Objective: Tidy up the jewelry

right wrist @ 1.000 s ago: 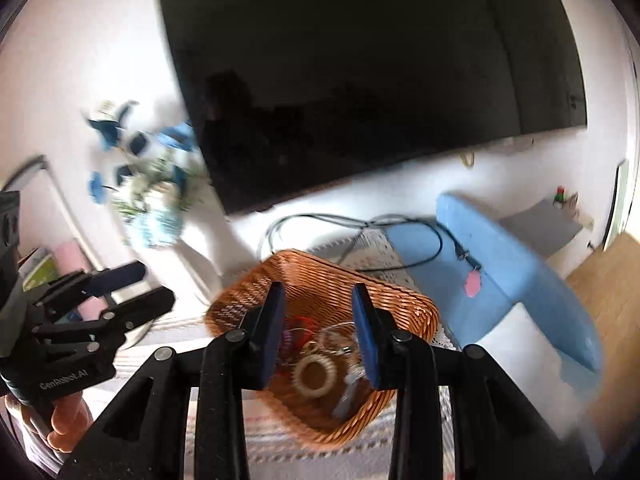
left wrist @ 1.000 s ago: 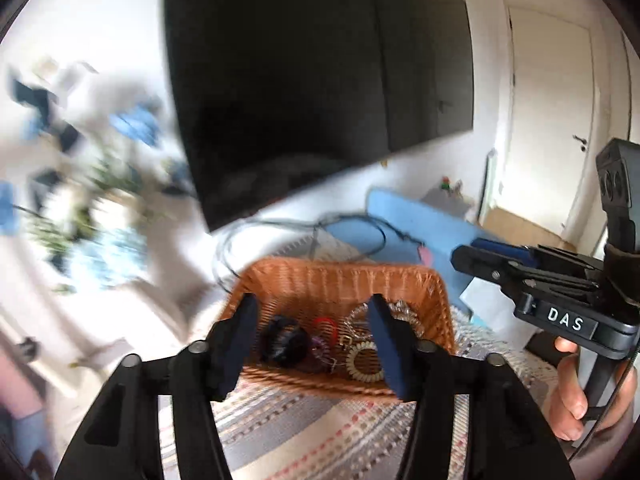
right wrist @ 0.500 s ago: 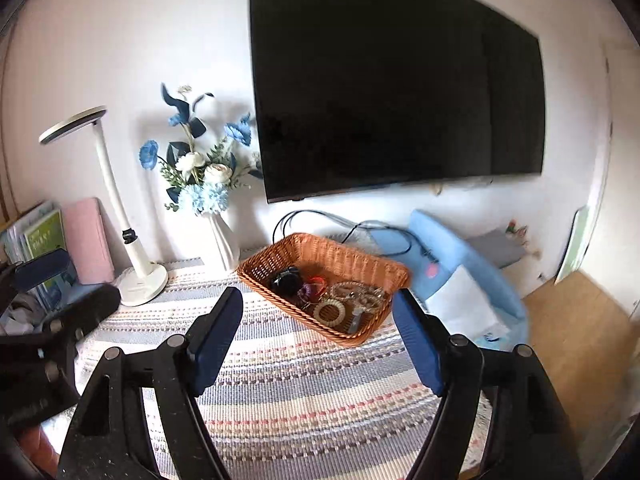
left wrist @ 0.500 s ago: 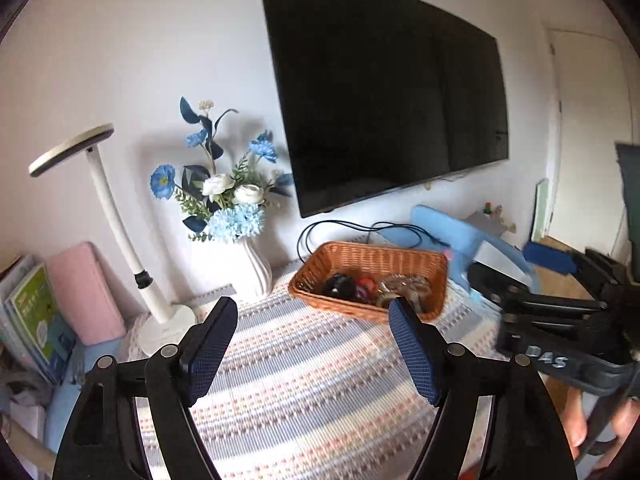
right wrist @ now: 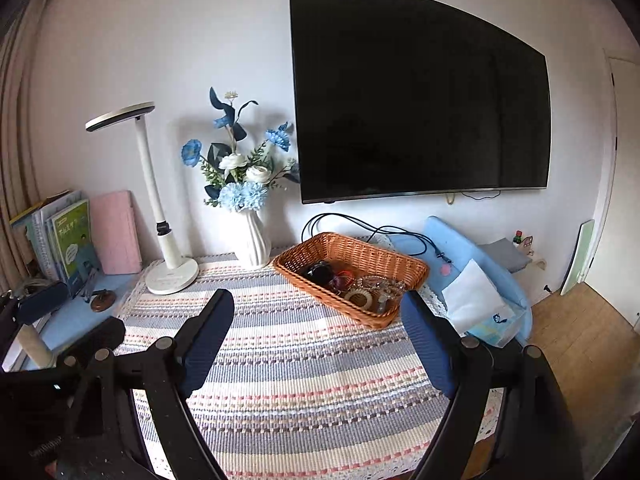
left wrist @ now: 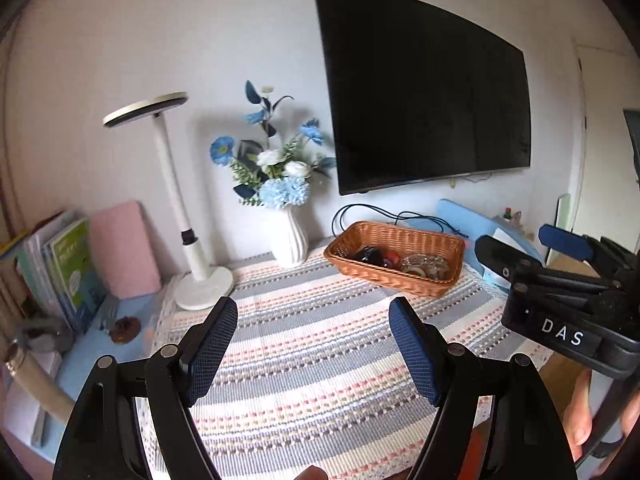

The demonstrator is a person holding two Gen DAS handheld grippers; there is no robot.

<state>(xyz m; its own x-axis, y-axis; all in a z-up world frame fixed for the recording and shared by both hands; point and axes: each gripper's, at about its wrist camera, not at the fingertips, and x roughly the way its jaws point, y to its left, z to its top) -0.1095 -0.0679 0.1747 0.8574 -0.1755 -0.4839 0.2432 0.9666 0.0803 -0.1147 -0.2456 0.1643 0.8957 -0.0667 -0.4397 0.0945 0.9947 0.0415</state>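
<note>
jewelry basket [right wrist: 404,261] well beyond right gripper [right wrist: 318,340]; fingers apart

We are seeing one wicker basket [right wrist: 352,256], one white vase [right wrist: 251,242], one desk lamp [right wrist: 160,216], one television [right wrist: 416,96], and two grippers: left gripper [left wrist: 314,346], right gripper [right wrist: 320,340].

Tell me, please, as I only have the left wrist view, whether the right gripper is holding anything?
Observer: No, the right gripper is open, with only the striped cloth between its fingers.
Operator: Thank you. Is anything lying just right of the basket?
Observer: Yes, a white packet lies on the blue seat, close to the corner of the basket.
Operator: And is that cable plain?
Observer: No, the black cable runs onto the seat and carries a small pink tag.
</note>
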